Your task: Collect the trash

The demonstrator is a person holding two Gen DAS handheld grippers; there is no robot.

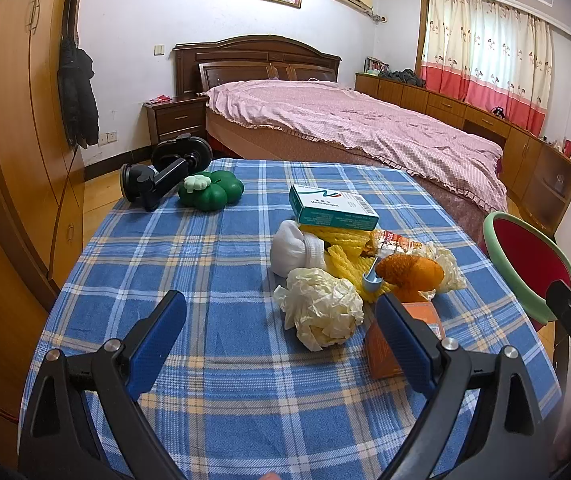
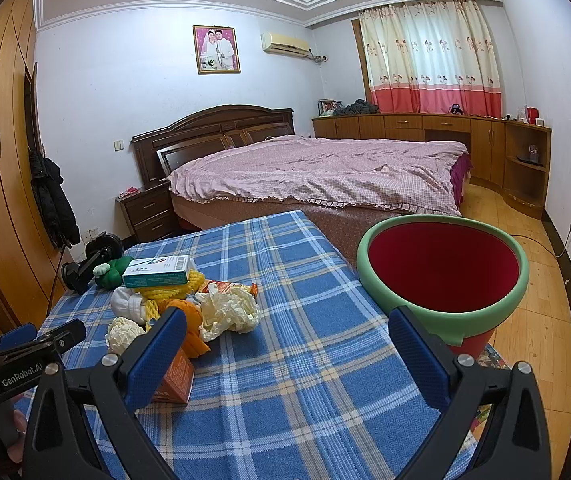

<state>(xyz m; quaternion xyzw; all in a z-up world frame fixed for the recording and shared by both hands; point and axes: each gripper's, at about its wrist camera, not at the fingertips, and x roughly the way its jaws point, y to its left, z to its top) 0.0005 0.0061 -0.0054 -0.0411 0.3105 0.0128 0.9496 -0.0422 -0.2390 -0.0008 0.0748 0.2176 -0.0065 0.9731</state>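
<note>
Blue-padded left gripper (image 1: 281, 340) up front, jaws spread wide, nothing between them, hovering low over the checked tablecloth (image 1: 189, 272). Same story for the right gripper (image 2: 287, 350): jaws apart, empty, aimed between the pile and the bin. Nothing collected yet, by the look of it: red bin with green rim (image 2: 443, 318) showing a bare red inside, standing just off the table's right edge. All the trash bunched mid-table: crumpled cream paper ball (image 1: 321, 314) nearest the left jaws, orange carton (image 1: 389, 344) just beside it, white wad (image 1: 293, 250), yellow foam netting (image 1: 345, 264), orange peel (image 1: 409, 270), snack wrapper (image 1: 395, 242), green-and-white box (image 1: 331, 208) on top at the back. Off at the far left corner, well apart, green clover-shaped case (image 1: 211, 190) and black suction mount (image 1: 161, 172), probably not trash. Whole job ahead, then. Beyond: bed with pink cover (image 2: 325, 172), wooden wardrobe (image 1: 17, 120), curtained window (image 2: 433, 56).
</note>
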